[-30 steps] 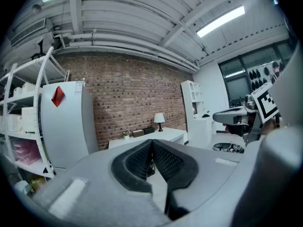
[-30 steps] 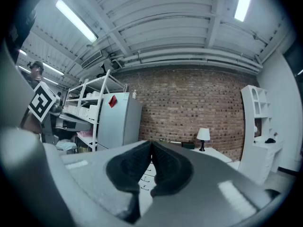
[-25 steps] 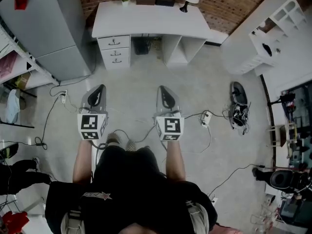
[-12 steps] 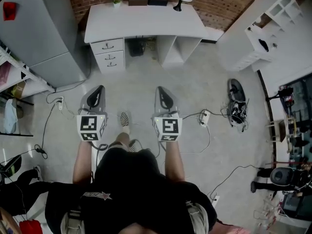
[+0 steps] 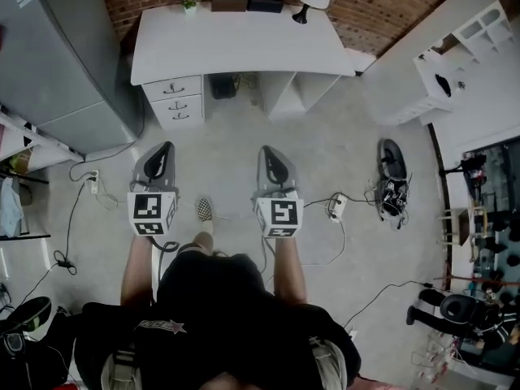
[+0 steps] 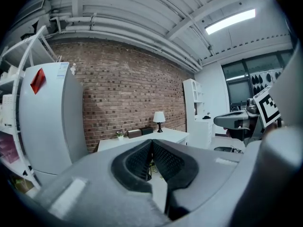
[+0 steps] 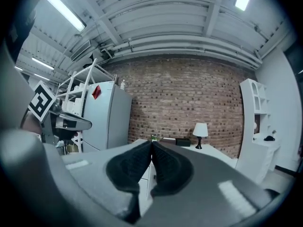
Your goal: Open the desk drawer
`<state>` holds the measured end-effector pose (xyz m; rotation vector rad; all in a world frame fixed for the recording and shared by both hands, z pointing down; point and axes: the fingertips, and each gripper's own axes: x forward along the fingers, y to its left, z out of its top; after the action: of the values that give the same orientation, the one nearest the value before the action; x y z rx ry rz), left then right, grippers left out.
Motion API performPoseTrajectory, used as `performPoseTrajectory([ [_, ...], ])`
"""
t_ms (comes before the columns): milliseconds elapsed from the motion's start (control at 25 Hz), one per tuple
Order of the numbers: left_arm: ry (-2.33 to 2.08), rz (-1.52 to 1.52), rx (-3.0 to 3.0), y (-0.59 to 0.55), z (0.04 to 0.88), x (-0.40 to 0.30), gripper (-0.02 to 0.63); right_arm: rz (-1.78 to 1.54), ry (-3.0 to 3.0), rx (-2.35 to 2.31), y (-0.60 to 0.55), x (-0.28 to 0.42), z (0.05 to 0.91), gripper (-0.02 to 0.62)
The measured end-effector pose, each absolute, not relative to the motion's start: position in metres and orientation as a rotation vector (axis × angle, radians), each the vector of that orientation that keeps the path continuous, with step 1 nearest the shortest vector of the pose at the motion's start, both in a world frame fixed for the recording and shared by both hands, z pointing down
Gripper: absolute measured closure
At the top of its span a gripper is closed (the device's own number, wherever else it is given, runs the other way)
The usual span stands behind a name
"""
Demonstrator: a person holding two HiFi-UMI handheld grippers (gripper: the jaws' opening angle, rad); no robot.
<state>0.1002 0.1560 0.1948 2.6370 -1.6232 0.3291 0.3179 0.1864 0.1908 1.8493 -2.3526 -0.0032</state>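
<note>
Head view | left gripper (image 5: 162, 154) jaws together, empty | right gripper (image 5: 273, 157) likewise | desk drawers (image 5: 173, 101) closed

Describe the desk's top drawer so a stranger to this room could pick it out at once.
Find the brick wall; the white desk stands against it. At the desk's end nearest the grey fridge is a stack of three drawers, each with a dark handle. The top drawer is the one right under the desktop, above its two neighbours.

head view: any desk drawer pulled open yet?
No, all three drawers sit flush in the desk front, and the left gripper and right gripper are over the floor, short of it.
</note>
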Motion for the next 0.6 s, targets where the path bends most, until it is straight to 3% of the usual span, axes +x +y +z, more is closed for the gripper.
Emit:
performPoseTrajectory([
  [600,-1.647,0.331,2.522,0.006,0.22,0.061,0.595,0.04,-2.376,1.718,0.021,0.276,0.207,0.591],
])
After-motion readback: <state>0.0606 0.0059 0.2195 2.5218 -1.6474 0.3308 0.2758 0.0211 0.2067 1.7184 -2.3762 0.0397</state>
